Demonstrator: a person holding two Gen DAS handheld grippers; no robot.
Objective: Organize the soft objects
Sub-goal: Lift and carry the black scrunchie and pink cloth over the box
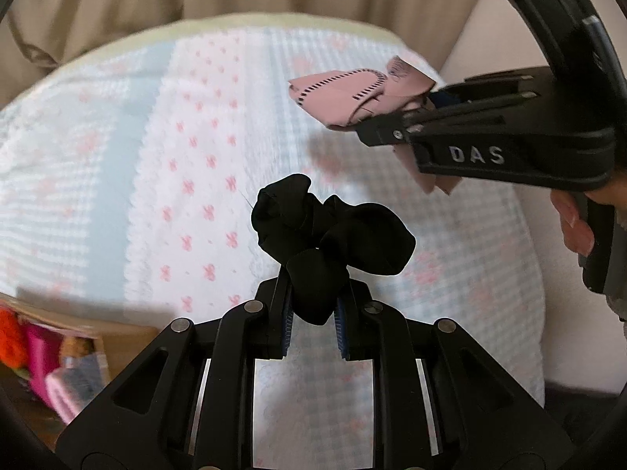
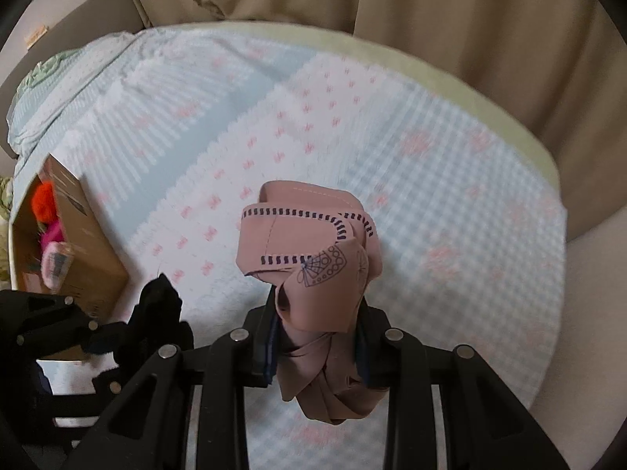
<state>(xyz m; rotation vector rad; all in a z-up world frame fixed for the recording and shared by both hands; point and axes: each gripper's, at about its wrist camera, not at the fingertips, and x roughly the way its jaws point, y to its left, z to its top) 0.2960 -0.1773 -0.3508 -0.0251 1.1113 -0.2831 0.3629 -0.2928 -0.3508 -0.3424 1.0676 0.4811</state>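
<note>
My left gripper (image 1: 313, 305) is shut on a black scrunchie (image 1: 333, 235) and holds it above the bed. It also shows in the right wrist view (image 2: 156, 305) at the lower left. My right gripper (image 2: 317, 333) is shut on a folded pink cloth with dark stitch print (image 2: 309, 250), held above the bed. In the left wrist view the right gripper (image 1: 395, 117) comes in from the upper right with the pink cloth (image 1: 352, 94) sticking out of it.
A bed with a pale blue and white quilt with pink bows (image 1: 196, 156) fills both views. An open cardboard box (image 2: 90, 250) with orange, pink and other soft things stands at its left edge. Beige curtains (image 2: 431, 39) hang behind.
</note>
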